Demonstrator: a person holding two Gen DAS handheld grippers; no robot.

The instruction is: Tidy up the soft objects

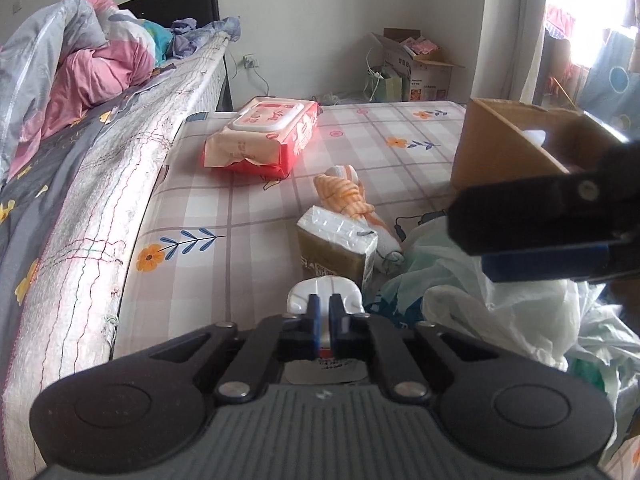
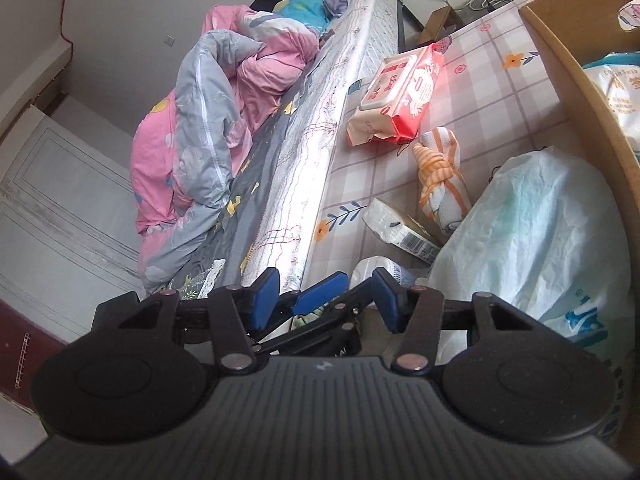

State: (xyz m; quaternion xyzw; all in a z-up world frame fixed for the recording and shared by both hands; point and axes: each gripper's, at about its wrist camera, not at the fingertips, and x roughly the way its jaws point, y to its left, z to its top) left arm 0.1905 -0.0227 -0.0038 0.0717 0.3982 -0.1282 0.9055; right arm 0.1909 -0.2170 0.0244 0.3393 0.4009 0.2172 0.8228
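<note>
Two beds fill most of both views: a raised mattress [image 1: 132,168] with a pink and grey quilt [image 1: 76,76] heaped on it, and beside it a lower checked sheet [image 1: 248,208] printed with orange flowers, where the soft things lie. At the right edge of that sheet stands a brown cardboard box [image 1: 496,140]; from the right wrist view a white printed packet [image 2: 616,92] shows inside it. Against the box wall slumps a crumpled white plastic bag [image 2: 532,224] with blue print near its bottom.

Farther along the sheet, near the raised mattress, lies a red and white wet-wipe pack [image 1: 264,136], flat, lid up. Between it and the bag rests an orange-striped towel [image 1: 346,196] tied in a knot, and touching the towel's near end is a tissue packet [image 1: 336,248], tilted on its edge.

Nearest the cameras, the left gripper [image 1: 324,316] has its blue pads pressed close on a small white soft object [image 1: 324,294], which sticks up between them just in front of the tissue packet. The right gripper [image 2: 326,298] hovers above it with its jaws spread wide and nothing between its own pads; the left gripper's fingers [image 2: 320,294] show in that gap from the right wrist view.
</note>
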